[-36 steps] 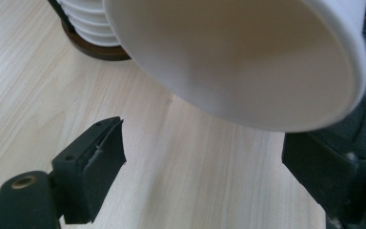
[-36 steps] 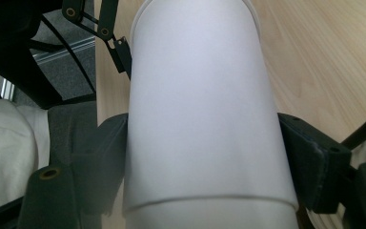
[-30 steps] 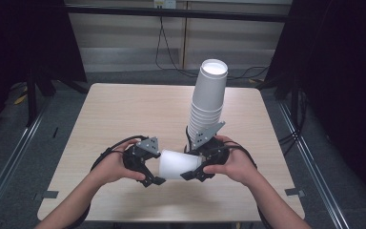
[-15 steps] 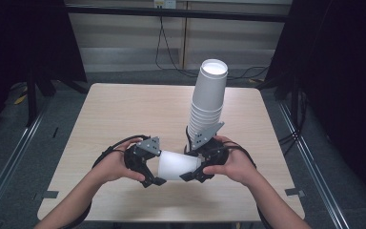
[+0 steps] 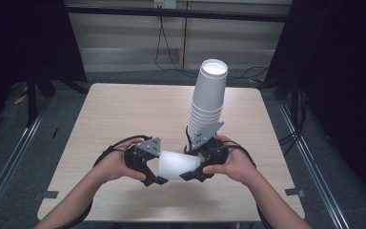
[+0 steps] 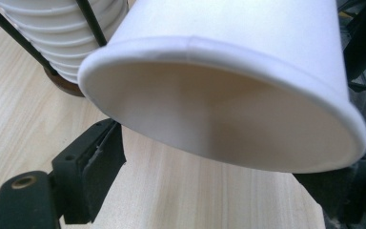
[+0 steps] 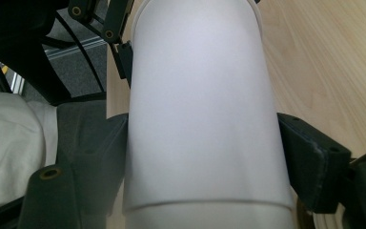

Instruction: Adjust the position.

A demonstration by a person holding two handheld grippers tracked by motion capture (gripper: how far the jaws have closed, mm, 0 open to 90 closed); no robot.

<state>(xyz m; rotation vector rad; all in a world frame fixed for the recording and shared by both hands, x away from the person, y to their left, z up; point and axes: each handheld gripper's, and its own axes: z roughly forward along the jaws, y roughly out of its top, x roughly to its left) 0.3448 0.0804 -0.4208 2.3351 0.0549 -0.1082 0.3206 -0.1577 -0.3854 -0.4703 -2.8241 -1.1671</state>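
Left hand (image 5: 116, 164): at the near left of the table (image 5: 124, 114), carrying the left tongs (image 5: 155, 177).
Left tongs: jaws have just been closing; in the left gripper view they stand on either side of the wide rim of the paper cup (image 6: 228, 95), which is squeezed to an oval between them; clenched on that rim.
Paper cup (image 5: 177, 164): white, lying sideways just above the table, between the two tongs, open mouth toward the left hand.
Right tongs (image 5: 190, 172): clenched on the cup's narrower end; in the right gripper view both black pads (image 7: 102, 157) press its sides.
Right hand (image 5: 233, 162): near right, carrying the right tongs.
Stack of paper cups (image 5: 207, 100): white, nested, leaning, standing on the table just behind the right tongs.
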